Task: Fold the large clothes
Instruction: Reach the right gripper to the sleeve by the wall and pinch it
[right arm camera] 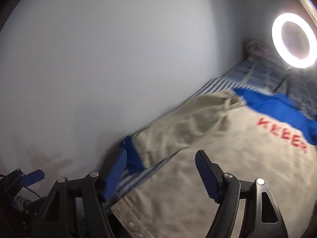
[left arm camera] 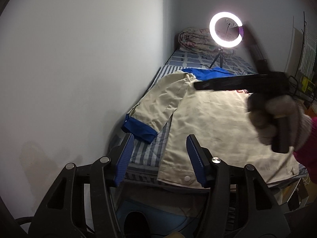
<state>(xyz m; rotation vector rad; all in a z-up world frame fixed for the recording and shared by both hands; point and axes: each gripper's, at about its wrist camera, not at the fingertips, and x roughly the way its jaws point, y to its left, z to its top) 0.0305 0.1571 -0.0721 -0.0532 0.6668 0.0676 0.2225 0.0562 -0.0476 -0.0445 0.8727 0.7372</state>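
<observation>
On the bed (left arm camera: 146, 158), against the white wall (left arm camera: 79, 59), a beige work jacket (left arm camera: 208, 123) lies spread flat, back up, red lettering (right arm camera: 283, 136) under a blue yoke (right arm camera: 277, 107); its left sleeve (left arm camera: 164, 103), ending in a blue cuff (left arm camera: 138, 129), angles toward the wall. Left tool (left arm camera: 158, 158): fingers apart, empty, hovering just above the hem corner near a snap button (left arm camera: 186, 178). Right tool (right arm camera: 160, 176): fingers apart, empty, above the hem, cuff just beyond its left finger; a gloved hand (left arm camera: 281, 117) grips its handle. Ring light (left arm camera: 225, 28) and rolled quilt (left arm camera: 196, 39) stand at the far end
</observation>
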